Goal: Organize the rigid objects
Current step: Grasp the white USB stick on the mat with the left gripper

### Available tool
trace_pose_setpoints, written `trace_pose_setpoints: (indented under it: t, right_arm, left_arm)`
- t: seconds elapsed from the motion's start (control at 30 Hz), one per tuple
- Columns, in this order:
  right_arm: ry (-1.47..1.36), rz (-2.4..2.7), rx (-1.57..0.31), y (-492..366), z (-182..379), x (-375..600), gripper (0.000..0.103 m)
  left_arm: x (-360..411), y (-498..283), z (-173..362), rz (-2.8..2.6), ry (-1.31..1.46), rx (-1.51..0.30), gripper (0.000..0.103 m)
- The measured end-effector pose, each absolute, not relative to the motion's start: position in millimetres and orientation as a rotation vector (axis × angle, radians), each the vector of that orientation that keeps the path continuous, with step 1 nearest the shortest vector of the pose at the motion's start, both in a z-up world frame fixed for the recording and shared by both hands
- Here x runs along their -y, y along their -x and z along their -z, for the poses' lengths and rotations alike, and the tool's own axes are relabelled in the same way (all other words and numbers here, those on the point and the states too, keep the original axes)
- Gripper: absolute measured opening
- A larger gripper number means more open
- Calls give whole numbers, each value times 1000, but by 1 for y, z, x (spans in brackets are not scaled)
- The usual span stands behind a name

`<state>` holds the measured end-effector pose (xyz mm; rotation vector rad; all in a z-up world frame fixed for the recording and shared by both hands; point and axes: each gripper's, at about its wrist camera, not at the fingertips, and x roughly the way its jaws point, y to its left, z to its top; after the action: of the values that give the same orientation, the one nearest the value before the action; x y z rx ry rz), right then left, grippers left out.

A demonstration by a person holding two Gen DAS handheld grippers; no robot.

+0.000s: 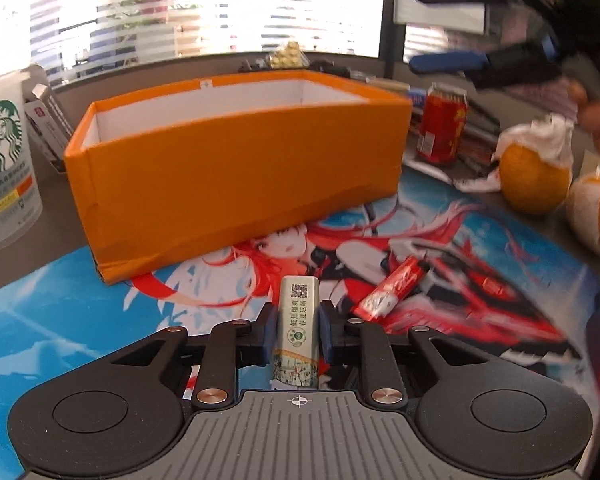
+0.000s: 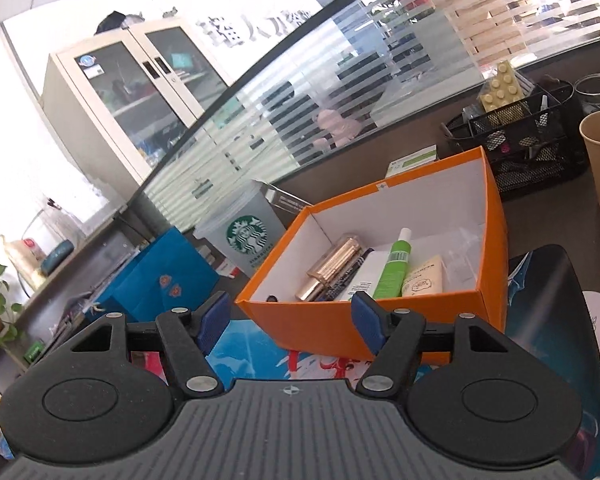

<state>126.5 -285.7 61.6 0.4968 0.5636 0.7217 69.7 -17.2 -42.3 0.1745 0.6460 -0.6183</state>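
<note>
Since the left hand-held gripper (image 1: 299, 330) squeezes the small hard box (image 1: 298, 332) by its flat sides, just before the orange box (image 1: 236, 168), it looks light, maybe slippery, while the right hand-held gripper (image 2: 287, 322) is open.

Bright window daylight (blurred fisheye edges)

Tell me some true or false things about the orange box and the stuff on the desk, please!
1. The left gripper is pinching a small silver-green box. True.
2. The orange box is empty. False: a green tube and a gold tube lie inside.
3. The right gripper holds the red can. False: its jaws are open with nothing between; the red can stands on the desk.
4. A red packet lies on the picture mat. True.
</note>
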Motion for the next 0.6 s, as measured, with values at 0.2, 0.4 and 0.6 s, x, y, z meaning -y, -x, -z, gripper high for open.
trace_pose_setpoints:
  t: [0.2, 0.4, 0.6]
  right_arm:
    - [-525, -741, -534, -119, -62, 290, 64]
    - [-551, -759, -541, -114, -51, 294, 65]
    - [-411, -758, -605, -106, -35, 282, 65]
  left_arm:
    - [11, -67, 17, 614, -163, -600, 20]
    - [6, -77, -7, 612, -126, -589, 20]
    - [6, -98, -29, 585, -151, -564, 21]
